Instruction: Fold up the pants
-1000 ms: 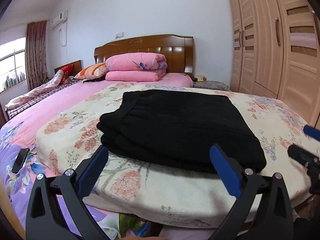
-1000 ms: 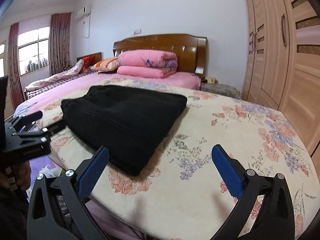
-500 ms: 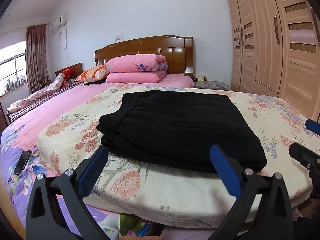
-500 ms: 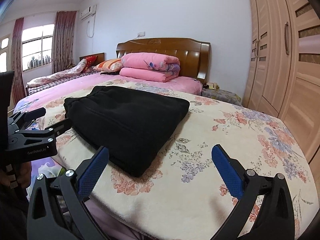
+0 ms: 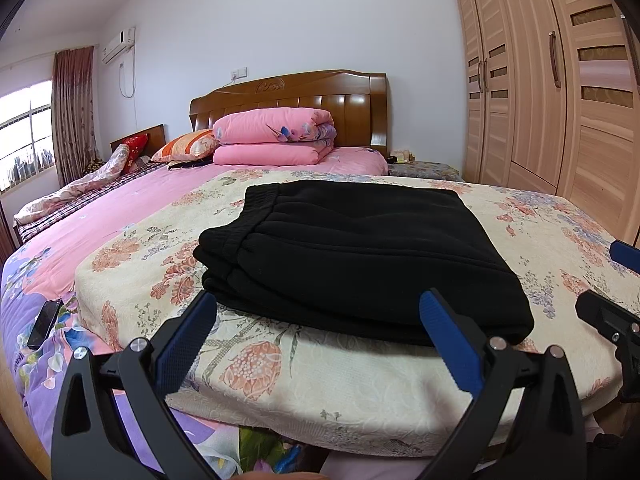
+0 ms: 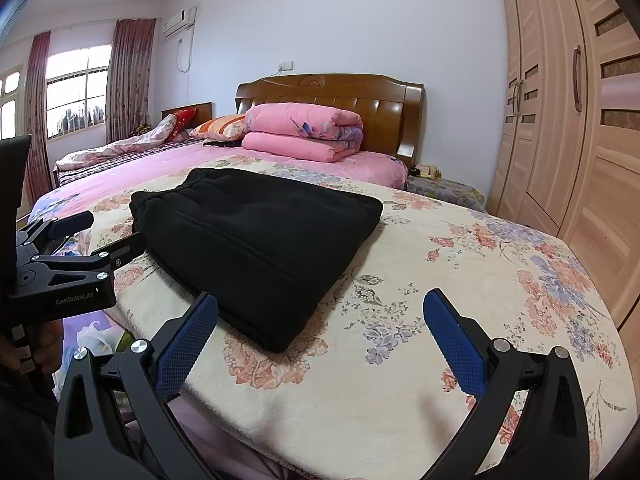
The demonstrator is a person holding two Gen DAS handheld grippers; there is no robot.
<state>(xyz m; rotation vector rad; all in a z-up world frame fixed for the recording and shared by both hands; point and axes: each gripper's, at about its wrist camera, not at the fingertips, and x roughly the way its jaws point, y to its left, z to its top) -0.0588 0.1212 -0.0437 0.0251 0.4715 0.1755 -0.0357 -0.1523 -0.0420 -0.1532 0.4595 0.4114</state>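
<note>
Pants [image 5: 360, 256] beyond left hand-held gripper [image 5: 318, 330]

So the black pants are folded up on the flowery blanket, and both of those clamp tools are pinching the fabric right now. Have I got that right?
Not quite. The black pants do lie folded on the flowery blanket, but neither tool is pinching them. The left wrist view shows the left gripper open and short of the fabric; the right wrist view shows the right gripper open over bare blanket.
</note>
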